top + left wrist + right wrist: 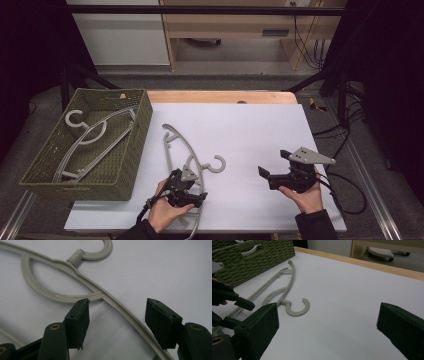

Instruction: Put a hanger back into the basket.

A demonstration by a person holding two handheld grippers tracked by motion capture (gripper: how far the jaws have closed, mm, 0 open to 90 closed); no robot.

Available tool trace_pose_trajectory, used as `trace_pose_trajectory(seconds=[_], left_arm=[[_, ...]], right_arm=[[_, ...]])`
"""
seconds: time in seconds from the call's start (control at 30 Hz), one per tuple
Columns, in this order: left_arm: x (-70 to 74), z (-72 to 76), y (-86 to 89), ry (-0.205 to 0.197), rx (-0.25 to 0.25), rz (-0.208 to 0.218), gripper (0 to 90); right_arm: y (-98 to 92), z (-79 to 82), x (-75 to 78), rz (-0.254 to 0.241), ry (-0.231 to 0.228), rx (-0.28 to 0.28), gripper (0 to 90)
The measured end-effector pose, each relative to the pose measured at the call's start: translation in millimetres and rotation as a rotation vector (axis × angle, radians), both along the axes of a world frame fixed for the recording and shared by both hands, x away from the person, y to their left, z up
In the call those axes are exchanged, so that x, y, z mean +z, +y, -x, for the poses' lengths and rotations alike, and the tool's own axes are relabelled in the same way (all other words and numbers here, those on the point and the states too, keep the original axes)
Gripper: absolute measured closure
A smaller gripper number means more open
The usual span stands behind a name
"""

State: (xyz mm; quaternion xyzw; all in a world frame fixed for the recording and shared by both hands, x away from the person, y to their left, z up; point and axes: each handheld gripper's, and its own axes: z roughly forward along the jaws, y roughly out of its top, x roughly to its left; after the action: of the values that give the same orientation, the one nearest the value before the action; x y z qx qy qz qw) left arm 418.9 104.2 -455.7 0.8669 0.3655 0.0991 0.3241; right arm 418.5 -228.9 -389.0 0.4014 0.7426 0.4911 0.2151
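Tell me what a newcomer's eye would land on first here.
Probably the grey hanger lying flat on the white table, with the left tool low over it, jaws open astride its arm. Next, the green woven basket at the table's left edge with another hanger inside. The right tool is open over bare table.

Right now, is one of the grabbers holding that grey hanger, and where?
Not yet. The left gripper has the hanger shoulder bar between its open jaws, but the pads aren't pressing it. The right gripper is open and empty.
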Motion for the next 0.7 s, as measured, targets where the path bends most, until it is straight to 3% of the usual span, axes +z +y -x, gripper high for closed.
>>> trace_pose_trajectory(seconds=[0.23, 0.33, 0.47, 0.6, 0.7], left_arm=[[-8.8, 3.9, -11.5, 0.037, -0.012, -0.028, 43.5], [-10.5, 6.8, -14.9, 0.013, 0.001, -0.049, 47.0], [-10.1, 8.2, -16.6, 0.009, 0.024, -0.065, 52.3], [-8.2, 9.5, -19.5, 0.013, 0.05, -0.091, 57.0], [-7.4, 9.7, -19.2, 0.025, 0.055, -0.086, 58.6]], right_arm=[[-0.1, 0.0, 0.1, -0.001, -0.001, 0.001, 4.4], [-0.3, 0.2, 0.5, -0.005, 0.0, 0.0, 4.4], [-0.7, 0.2, 0.6, -0.001, -0.002, -0.001, 4.5], [-0.4, -0.1, 0.3, 0.0, -0.001, 0.0, 4.5], [-0.5, 0.2, 0.6, -0.004, -0.001, 0.0, 4.5]])
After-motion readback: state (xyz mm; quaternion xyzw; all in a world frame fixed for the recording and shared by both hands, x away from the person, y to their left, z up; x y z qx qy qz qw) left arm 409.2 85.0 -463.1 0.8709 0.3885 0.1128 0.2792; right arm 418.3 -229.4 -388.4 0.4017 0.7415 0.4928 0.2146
